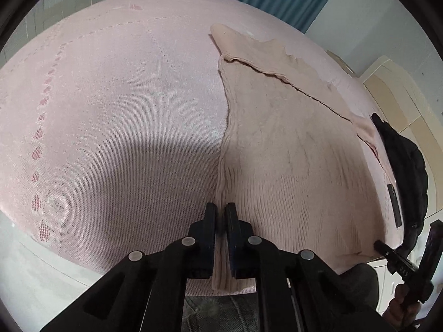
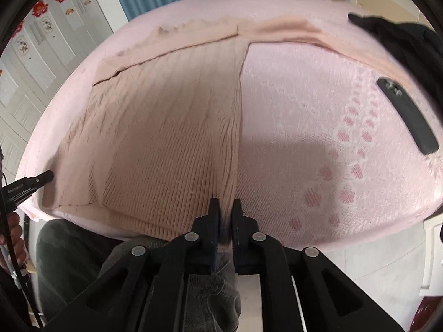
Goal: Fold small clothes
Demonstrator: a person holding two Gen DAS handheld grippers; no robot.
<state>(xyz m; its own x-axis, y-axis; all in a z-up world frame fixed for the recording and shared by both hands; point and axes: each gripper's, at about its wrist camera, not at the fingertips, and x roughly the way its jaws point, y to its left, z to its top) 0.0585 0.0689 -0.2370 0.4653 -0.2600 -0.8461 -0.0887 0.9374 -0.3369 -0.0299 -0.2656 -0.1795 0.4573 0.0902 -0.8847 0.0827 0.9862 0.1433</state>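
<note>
Left wrist view: the left claw is pinching the near left corner of the sweater, its two fingers nearly together with the ribbed hem running between them and hanging past the near edge of the bed. The sweater is lying flat on the bed's right half, one sleeve folded across its far end. At the sweater's near right corner, the right claw is showing as a dark tip touching the knit. A black garment and a dark phone are lying by the bed's right edge.

Right wrist view: the right claw is gripping the sweater's near right corner, its fingers almost closed with a fold of knit squeezed between them at the bed's near edge. The left claw is touching the sweater's near left corner, a hand below it. The sleeve is stretching along the far edge toward the black garment. The phone is lying near the right edge.
</note>
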